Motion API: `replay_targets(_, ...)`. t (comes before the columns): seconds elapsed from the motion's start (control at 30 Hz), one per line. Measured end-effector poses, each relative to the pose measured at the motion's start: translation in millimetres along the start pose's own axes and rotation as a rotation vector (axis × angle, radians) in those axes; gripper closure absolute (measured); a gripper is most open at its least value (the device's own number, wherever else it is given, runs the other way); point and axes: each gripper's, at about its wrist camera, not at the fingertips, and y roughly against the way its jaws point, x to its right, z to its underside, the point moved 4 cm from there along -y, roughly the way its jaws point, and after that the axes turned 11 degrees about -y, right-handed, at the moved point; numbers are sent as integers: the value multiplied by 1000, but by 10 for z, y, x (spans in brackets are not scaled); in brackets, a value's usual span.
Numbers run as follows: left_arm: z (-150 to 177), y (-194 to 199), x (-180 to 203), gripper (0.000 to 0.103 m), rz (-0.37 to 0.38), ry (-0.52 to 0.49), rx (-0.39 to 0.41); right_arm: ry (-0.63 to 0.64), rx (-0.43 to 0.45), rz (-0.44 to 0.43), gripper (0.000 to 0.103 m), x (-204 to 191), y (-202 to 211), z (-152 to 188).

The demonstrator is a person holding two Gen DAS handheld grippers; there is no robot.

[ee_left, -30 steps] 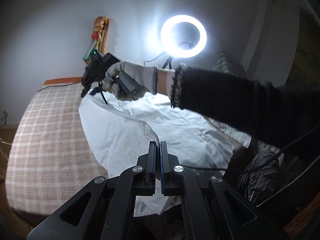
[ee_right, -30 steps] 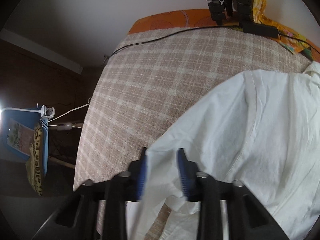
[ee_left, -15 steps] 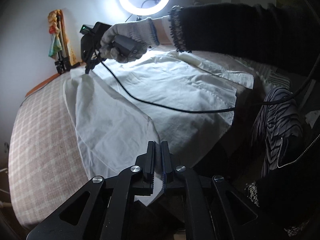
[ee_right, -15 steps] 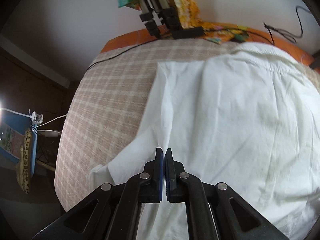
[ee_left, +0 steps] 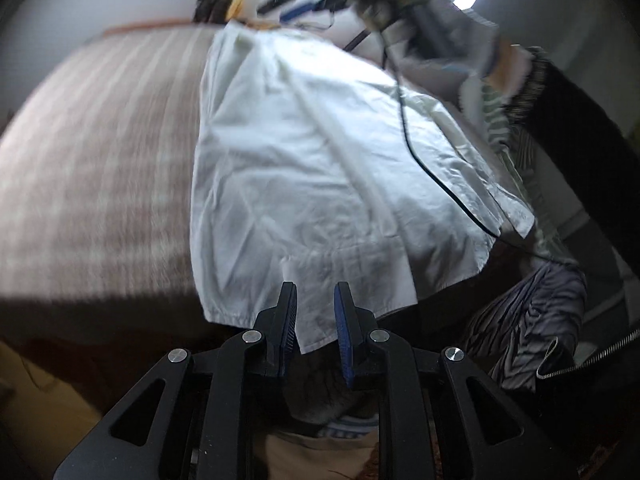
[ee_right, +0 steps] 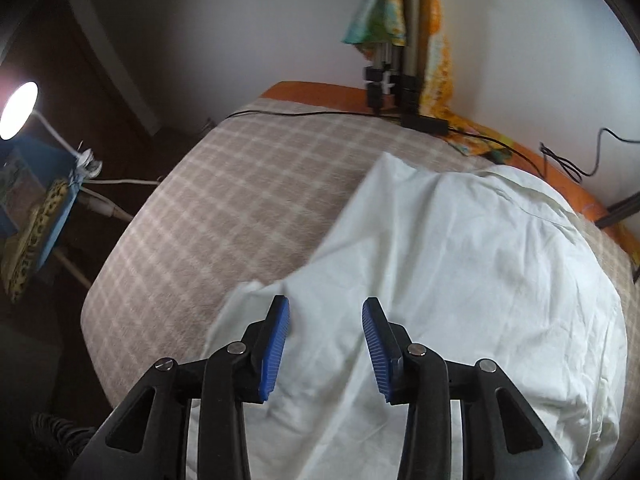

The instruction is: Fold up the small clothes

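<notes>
One white shirt on one checked bed, two grippers. Left gripper opening, shirt hem between unclenched pads; right gripper opening above shirt, released.

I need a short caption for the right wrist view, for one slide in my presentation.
Right gripper, jaws opening, above a white garment spread on a checked bedcover.

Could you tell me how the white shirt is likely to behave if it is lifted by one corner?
The shirt looks thin and creased, so it would probably droop limply. Its hem already hangs over the bed's edge, suggesting it is light and may slide.
</notes>
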Motion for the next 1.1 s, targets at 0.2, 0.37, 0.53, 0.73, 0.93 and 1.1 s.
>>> replay_targets(0.2,77,-171,-27,67,-29,13,-40,58,-96,20,62,-554,-368,83)
replay_targets(0.37,126,-259,-124,69,15,92,-38,107,-148,119,63,-746,-655,161)
replay_targets(0.53,131,-263,-89,95,42,71,-30,108,-156,187,87,-752,-803,121)
replay_targets(0.73,119,-89,-158,102,56,95,25,85,-127,179,100,-727,-796,54)
replay_targets(0.93,141,161,-351,102,-25,94,59,45,-98,155,101,-685,-712,-31)
replay_targets(1.1,229,132,-528,102,-53,146,26,31,-101,146,101,-698,-836,-75)
